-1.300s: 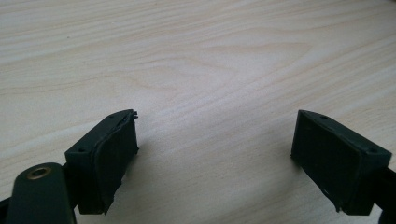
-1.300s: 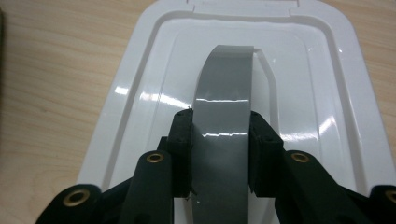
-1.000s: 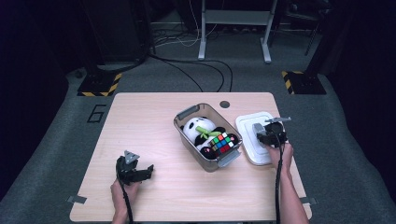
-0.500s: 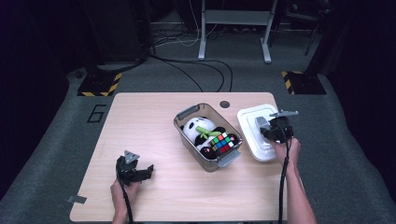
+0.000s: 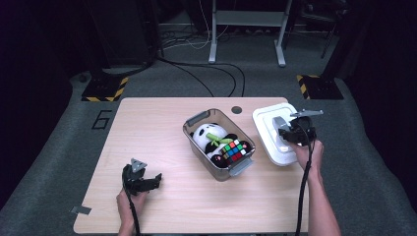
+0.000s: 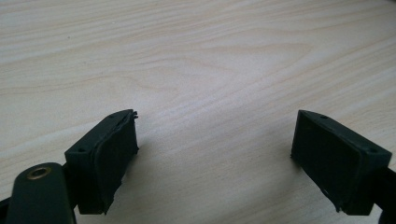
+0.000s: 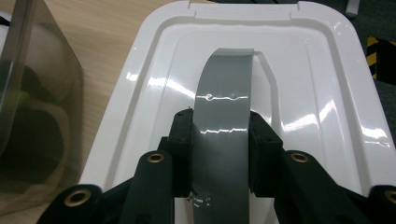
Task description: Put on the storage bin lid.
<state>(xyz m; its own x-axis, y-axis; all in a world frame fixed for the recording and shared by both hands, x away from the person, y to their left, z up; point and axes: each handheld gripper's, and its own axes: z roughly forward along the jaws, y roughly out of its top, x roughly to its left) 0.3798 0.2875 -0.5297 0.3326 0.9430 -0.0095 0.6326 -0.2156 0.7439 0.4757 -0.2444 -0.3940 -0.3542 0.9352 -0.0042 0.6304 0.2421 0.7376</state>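
Note:
A white plastic lid (image 5: 268,118) sits at the table's right edge, beside a clear bin (image 5: 196,120). A grey strap handle (image 7: 224,84) arches over the lid's middle. My right gripper (image 7: 220,126) is shut on this strap, one jaw on each side. From above, the right gripper (image 5: 291,135) hangs over the lid's centre. The bin holds a panda plush (image 5: 209,135) and a colourful puzzle cube (image 5: 233,150). My left gripper (image 5: 152,181) rests low over the wooden table near its front left, and the left gripper (image 6: 215,140) is open over bare wood.
The bin's smoky wall (image 7: 37,93) stands close to the lid's left side. The lid overhangs the table's right edge (image 5: 300,196). A dark round hole (image 5: 237,109) marks the far edge. Black cables (image 5: 211,73) and yellow-black floor markers (image 5: 314,86) lie beyond the table.
My right gripper has moved away from the person and slightly right, carrying the white lid with it by the strap. The left gripper has stayed put.

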